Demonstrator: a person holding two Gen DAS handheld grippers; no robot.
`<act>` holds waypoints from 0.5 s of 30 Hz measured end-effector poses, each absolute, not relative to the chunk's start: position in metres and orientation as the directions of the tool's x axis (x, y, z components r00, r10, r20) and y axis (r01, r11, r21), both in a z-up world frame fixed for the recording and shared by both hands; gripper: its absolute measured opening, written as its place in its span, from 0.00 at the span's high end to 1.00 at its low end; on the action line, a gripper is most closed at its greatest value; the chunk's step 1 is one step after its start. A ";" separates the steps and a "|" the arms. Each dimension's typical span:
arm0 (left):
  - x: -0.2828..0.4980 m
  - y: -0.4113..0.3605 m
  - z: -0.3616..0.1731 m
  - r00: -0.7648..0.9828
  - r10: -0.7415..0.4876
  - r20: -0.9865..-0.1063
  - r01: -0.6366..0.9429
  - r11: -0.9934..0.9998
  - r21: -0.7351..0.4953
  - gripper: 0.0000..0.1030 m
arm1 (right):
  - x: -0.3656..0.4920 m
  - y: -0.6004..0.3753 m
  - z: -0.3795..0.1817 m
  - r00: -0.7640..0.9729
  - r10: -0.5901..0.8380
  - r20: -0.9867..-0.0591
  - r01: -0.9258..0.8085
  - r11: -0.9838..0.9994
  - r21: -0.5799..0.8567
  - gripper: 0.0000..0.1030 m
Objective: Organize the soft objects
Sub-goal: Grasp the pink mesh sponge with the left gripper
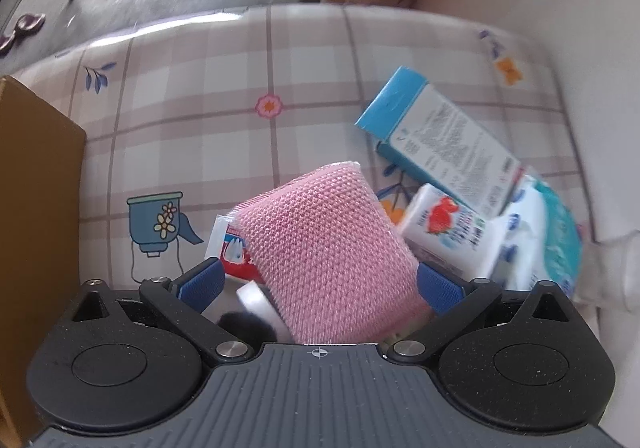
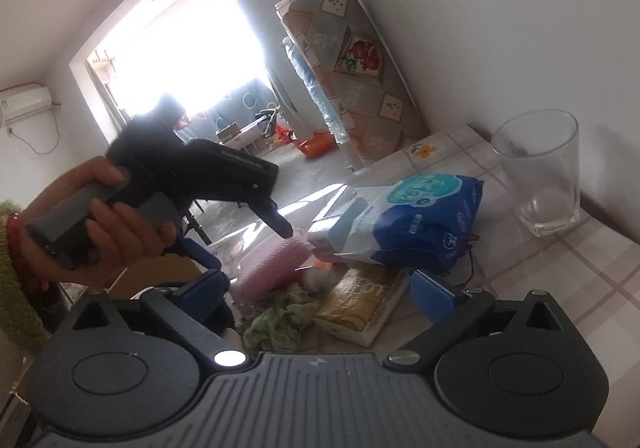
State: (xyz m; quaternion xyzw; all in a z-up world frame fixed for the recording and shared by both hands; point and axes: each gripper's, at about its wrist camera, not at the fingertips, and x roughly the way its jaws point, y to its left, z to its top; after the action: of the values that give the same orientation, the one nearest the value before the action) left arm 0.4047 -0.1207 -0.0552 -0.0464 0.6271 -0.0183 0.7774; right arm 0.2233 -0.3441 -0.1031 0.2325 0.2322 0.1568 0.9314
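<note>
A pink knitted sponge (image 1: pixel 328 248) stands tilted between the blue pads of my left gripper (image 1: pixel 320 284). It lies against the right pad, and a gap shows at the left pad, so the gripper is open. From the right wrist view, a hand (image 2: pixel 120 224) holds that gripper, and one dark finger (image 2: pixel 280 226) sits just above the sponge (image 2: pixel 272 264). My right gripper (image 2: pixel 320 290) is open above a green crumpled cloth (image 2: pixel 280 320) and a yellow box (image 2: pixel 360 304), touching neither.
A blue-white carton (image 1: pixel 440 140), strawberry tissue pack (image 1: pixel 444 224), wipes pack (image 2: pixel 420 216) and red toothpaste tube (image 1: pixel 236 252) crowd the plaid tablecloth (image 1: pixel 200 128). A glass (image 2: pixel 540 176) stands by the wall. A brown cardboard box (image 1: pixel 36 168) is at the left.
</note>
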 end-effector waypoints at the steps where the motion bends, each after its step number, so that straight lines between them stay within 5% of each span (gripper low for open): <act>1: 0.408 -0.122 -0.059 0.201 -0.079 -0.976 -0.036 0.996 -0.088 0.00 | 0.224 -0.346 -0.105 0.844 0.399 -0.358 -0.181 0.840 0.511 0.01; 9: 0.422 -0.122 -0.078 0.154 -0.061 -0.986 -0.114 0.990 -0.079 0.02 | 0.221 -0.357 -0.109 0.859 0.389 -0.333 -0.175 0.835 0.522 0.01; 15: 0.419 -0.121 -0.078 0.165 -0.069 -0.984 -0.117 0.989 -0.089 0.23 | 0.221 -0.359 -0.113 0.859 0.390 -0.331 -0.173 0.830 0.530 0.01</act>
State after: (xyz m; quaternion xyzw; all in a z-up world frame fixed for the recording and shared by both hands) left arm 0.4190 -0.1210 -0.0776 -0.0722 0.6460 0.0159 0.7597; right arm 0.2208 -0.3590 -0.1125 0.2491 0.2181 0.1510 0.9314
